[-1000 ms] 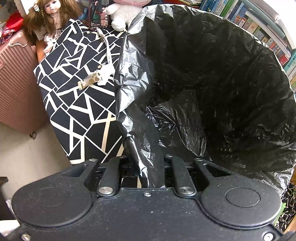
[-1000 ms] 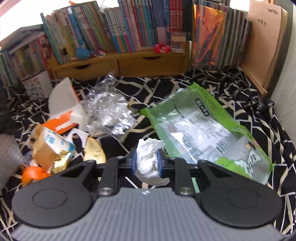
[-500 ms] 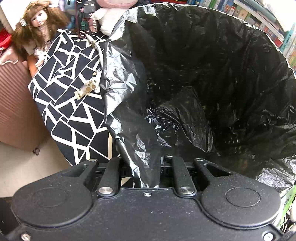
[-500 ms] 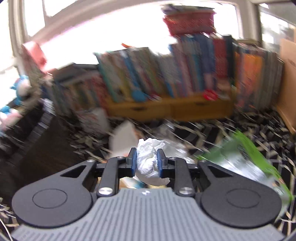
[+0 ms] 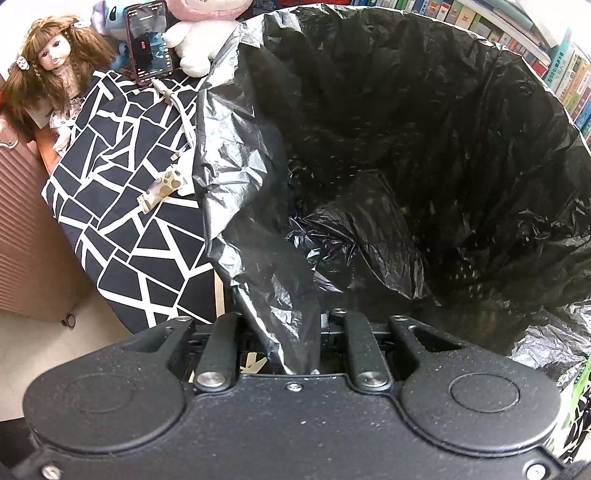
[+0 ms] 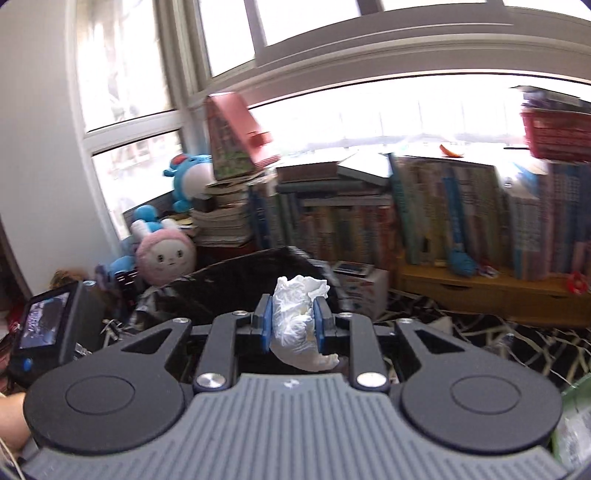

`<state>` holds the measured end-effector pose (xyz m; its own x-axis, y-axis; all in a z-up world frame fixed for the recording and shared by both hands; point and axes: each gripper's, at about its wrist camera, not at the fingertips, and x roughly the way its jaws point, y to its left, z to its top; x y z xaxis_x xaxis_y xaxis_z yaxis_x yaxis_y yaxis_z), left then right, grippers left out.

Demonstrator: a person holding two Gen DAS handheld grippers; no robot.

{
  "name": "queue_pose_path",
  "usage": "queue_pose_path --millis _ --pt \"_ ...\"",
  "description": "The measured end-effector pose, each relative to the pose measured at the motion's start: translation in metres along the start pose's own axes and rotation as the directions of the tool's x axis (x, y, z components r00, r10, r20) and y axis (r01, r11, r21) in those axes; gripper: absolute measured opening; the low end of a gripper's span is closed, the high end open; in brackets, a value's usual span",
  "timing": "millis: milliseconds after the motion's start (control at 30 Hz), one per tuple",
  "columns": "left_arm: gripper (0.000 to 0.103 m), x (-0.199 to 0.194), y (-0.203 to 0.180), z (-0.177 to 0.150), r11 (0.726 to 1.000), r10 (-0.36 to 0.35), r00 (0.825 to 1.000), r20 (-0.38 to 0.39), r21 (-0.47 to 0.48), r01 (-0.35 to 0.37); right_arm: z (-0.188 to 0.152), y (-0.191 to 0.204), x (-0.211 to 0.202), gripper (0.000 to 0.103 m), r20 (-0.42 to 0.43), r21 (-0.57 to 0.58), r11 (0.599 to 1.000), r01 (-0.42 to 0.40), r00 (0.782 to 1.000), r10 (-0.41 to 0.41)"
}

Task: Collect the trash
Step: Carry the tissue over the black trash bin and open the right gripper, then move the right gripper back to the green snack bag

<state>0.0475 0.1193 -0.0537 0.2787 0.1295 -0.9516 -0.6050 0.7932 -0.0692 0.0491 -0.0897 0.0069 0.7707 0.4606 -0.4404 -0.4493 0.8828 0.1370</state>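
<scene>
Left hand-held gripper [image 5: 291, 347] pinches the black bag [image 5: 424, 155] rim, holding it open; right hand-held gripper [image 6: 293, 323] clamps a crumpled tissue [image 6: 295, 314], near the bag [image 6: 236, 284]; likely next: carry it over the opening, then release.

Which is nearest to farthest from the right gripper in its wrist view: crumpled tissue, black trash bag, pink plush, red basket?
1. crumpled tissue, between the right gripper's pads.
2. black trash bag, just ahead, lower centre.
3. pink plush, behind the bag, left.
4. red basket, atop the books, far right.

Bright windows [image 6: 369, 22] — crowded bookshelf [image 6: 424, 221] beneath
</scene>
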Motion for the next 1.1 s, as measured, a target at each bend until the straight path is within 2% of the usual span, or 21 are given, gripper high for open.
queue_pose_path --millis 133,300,433,533,567,633,1100 --pt "0.017 0.002 0.000 -0.001 1.000 -0.007 1.000 -0.002 0.005 0.007 -0.001 0.021 0.021 0.028 -0.042 -0.020 0.999 -0.049 0.998 0.048" --pt "0.018 0.002 0.000 -0.002 1.000 -0.012 1.000 -0.002 0.006 0.012 -0.007 0.028 0.039 0.029 -0.097 -0.026 0.997 -0.069 0.993 0.067" --pt "0.018 0.002 -0.001 -0.001 1.000 -0.016 1.000 -0.008 0.015 0.016 -0.008 0.029 0.047 0.036 -0.119 -0.028 0.997 -0.066 0.991 0.063" --pt "0.019 0.003 -0.002 -0.001 1.000 -0.015 1.000 -0.010 0.021 0.015 -0.008 0.026 0.048 0.040 -0.121 -0.018 0.998 -0.057 0.991 0.054" --pt "0.019 0.003 -0.003 -0.001 1.000 -0.015 1.000 -0.011 0.022 0.015 -0.008 0.025 0.047 0.048 -0.120 -0.013 0.999 -0.053 0.992 0.051" --pt "0.019 0.003 -0.003 -0.001 1.000 -0.014 1.000 -0.011 0.022 0.014 -0.007 0.021 0.047 0.056 -0.117 -0.003 0.999 -0.050 0.992 0.050" --pt "0.019 0.003 -0.006 0.000 1.000 -0.009 1.000 -0.010 0.020 0.009 -0.004 0.011 0.040 0.069 -0.098 0.016 0.998 -0.056 0.994 0.058"
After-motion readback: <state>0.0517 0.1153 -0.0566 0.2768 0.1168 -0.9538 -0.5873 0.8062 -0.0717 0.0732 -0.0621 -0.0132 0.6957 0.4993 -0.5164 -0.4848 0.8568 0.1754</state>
